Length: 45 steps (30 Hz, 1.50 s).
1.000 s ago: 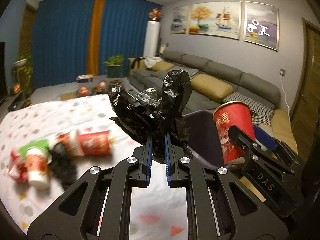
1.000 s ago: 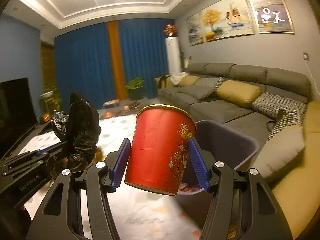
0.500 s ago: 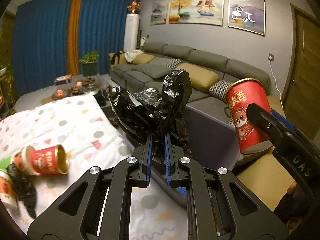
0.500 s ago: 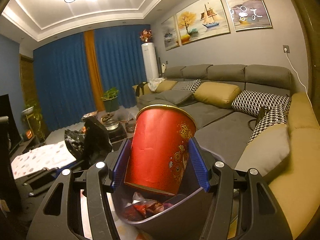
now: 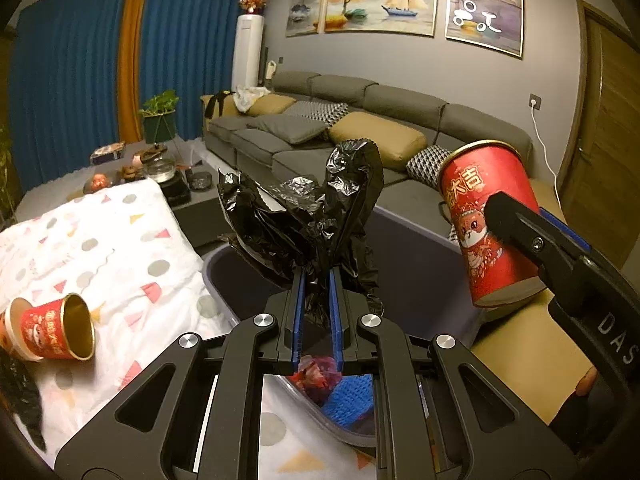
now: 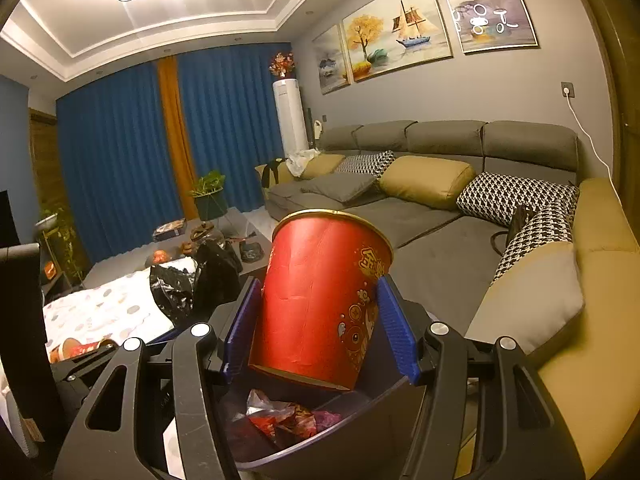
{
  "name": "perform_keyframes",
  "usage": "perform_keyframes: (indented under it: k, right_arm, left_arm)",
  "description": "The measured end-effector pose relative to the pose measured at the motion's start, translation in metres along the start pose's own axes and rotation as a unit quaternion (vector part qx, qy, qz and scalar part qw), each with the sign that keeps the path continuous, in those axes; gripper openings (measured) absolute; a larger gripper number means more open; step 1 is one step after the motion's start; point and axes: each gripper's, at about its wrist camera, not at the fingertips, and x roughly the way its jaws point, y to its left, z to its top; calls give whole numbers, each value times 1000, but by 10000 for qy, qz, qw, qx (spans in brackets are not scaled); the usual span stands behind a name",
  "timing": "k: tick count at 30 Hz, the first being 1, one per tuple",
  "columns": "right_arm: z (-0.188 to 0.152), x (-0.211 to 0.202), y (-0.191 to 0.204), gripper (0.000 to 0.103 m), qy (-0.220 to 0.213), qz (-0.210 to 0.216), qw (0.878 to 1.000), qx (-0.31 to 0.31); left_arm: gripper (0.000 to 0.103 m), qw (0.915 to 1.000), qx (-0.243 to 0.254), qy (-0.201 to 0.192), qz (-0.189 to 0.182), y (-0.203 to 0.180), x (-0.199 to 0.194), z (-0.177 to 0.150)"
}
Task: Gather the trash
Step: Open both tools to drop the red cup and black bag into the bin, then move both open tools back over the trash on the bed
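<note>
- Bin, a dark grey plastic tub, now sits right under both grippers; a second ago it lay off to the side, past the patterned white tabletop.
- The right gripper has its jaws clenched on the tall red paper cup, which now hangs upright over the wrappers in the tub.
- The left gripper has its jaws pinched on the crumpled black plastic bag, above the tub's near rim.
- Both loads look ready to drop; another red cup lies on the tabletop, uncollected.
</note>
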Motion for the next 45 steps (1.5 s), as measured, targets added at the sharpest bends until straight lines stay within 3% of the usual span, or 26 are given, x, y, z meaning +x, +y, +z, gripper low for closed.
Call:
perform_keyframes:
  k: [8, 10, 12, 14, 20, 21, 22, 31, 38, 45]
  right_arm:
    - [2, 12, 5, 59, 59, 51, 10000, -16]
    - [2, 15, 6, 59, 75, 66, 9999, -13]
    - [1, 19, 7, 59, 103, 85, 9999, 0]
    - [0, 23, 5, 60, 137, 97, 9999, 12]
    - [-3, 34, 11, 61, 201, 127, 9997, -6]
    - [-4, 35, 12, 67, 204, 110, 9997, -17]
    - [-4, 36, 14, 74, 199, 101, 9997, -21]
    - [-3, 9, 23, 84, -10, 106, 9999, -106]
    - [-16, -23, 60, 84, 5, 555, 9979, -330]
    - [-43, -36, 122, 84, 273, 1211, 9904, -599]
  left_arm:
    - [15, 9998, -10, 195, -91, 5, 16, 1]
    - [25, 9995, 50, 292, -113, 5, 22, -1]
    - [56, 9995, 64, 303, 48, 9, 23, -4]
    - [66, 9996, -50, 230, 185, 19, 18, -7]
    - [80, 9955, -529, 95, 786, 60, -11, -14]
    - [83, 9944, -582, 21, 886, 66, -19, -15]
    - [84, 9934, -604, -26, 980, 69, -25, -16]
    - [92, 9766, -921, -467, 1888, 105, -91, -33]
    - [92, 9568, -1305, -577, 2533, 143, -138, -54]
    - [92, 9329, -1564, -524, 3201, 186, -186, -89]
